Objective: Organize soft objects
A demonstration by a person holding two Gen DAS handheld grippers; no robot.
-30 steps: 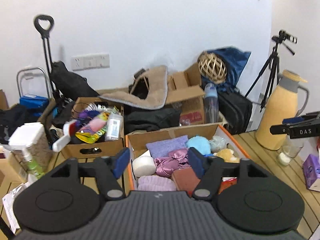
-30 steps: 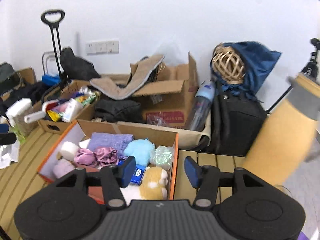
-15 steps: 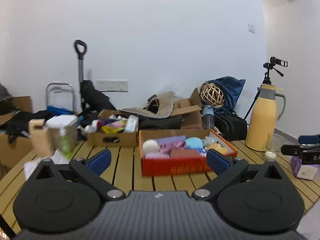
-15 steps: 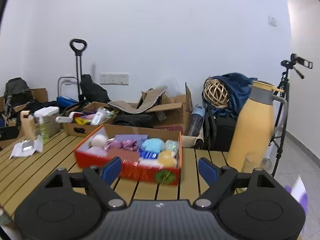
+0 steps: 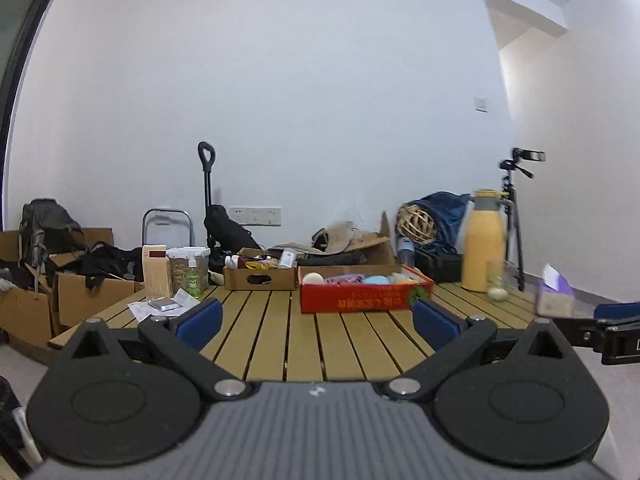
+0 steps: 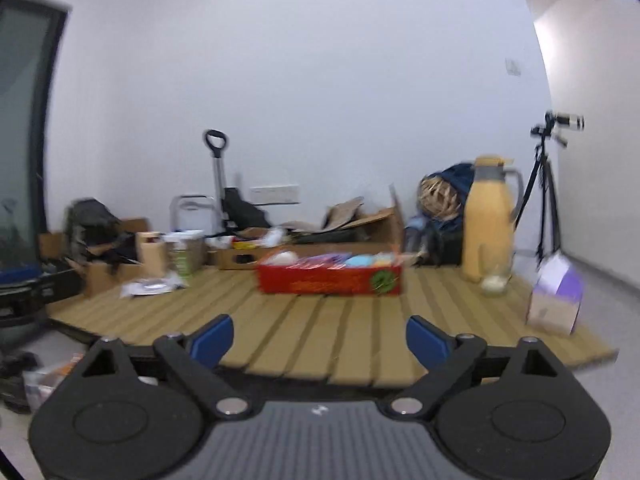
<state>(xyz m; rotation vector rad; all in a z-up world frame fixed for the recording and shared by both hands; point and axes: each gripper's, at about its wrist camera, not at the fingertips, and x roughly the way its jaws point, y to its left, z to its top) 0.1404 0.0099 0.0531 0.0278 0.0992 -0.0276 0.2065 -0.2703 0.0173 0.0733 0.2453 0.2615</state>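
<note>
The left gripper [image 5: 316, 318] has its jaws spread wide with nothing between the blue rubber-faced pads [image 5: 199, 319]; its body is matte black plastic with round pivot discs and a ribbed grey housing. The right gripper [image 6: 319, 335] is likewise spread wide and empty, of the same build. Both hang above the near edge of a slatted wooden table [image 5: 344, 344], well apart from the task items. The soft objects [image 5: 362, 279], rounded forms in white, purple, light blue and yellow, lie in a shallow rectangular red cardboard box [image 5: 362, 300] at the far middle of the table. The box front bears gold characters, too small to read, and a green round emblem at its right end. Just beside its left stands a brown corrugated carton [image 5: 260, 278] with an oval hand slot. To the right stand a smooth yellow thermos jug [image 5: 482, 258] with a grey collar, a clear glass [image 5: 497, 286] and a purple tissue box [image 5: 554, 298]. The right wrist view is motion-blurred.
</note>
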